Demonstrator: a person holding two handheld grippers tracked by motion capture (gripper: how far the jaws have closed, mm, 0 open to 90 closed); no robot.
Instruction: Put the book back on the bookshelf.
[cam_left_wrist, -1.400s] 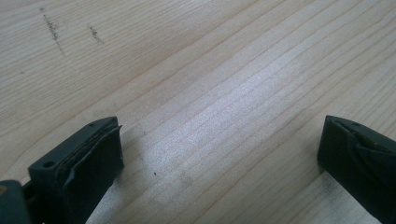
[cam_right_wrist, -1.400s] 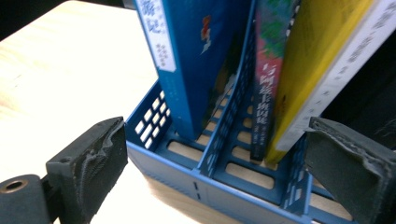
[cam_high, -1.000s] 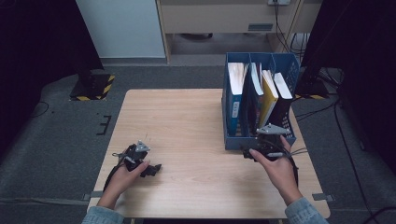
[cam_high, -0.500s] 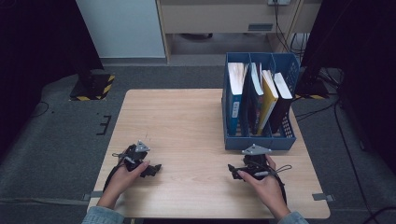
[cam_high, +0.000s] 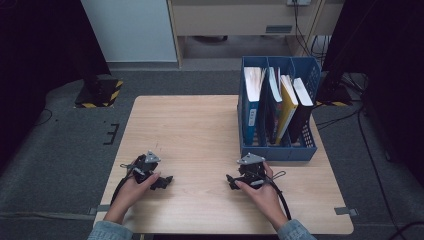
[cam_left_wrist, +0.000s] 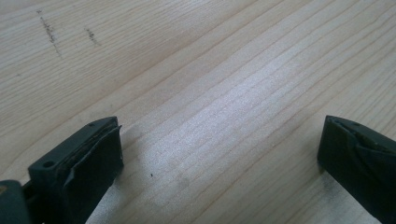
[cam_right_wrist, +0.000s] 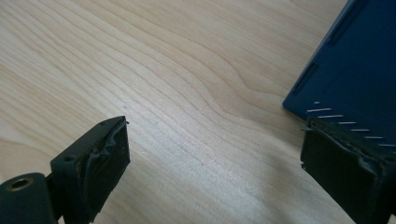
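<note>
A: On the pale wooden table (cam_high: 200, 130), near its front edge, both tools rest low. The left gripper (cam_high: 162, 181) sits by the left corner, its black jaws spread wide over bare, fine-grained board.

B: And the other one?

A: The right gripper (cam_high: 231, 181) lies near the middle of the front edge, jaws also parted with nothing between them. Its pads (cam_right_wrist: 107, 154) look rubbery, and frayed at the edges.

B: What is nearest to it?

A: The blue plastic file box (cam_high: 277, 152), just beside it toward the back right. It is rectangular, with slotted walls; in the right gripper view its corner (cam_right_wrist: 336, 79) stands close beside one jaw.

B: What does it hold?

A: Upright binders: a blue binder (cam_high: 251, 107), a yellow folder (cam_high: 286, 102) leaning, and a black binder (cam_high: 302, 107).
</note>
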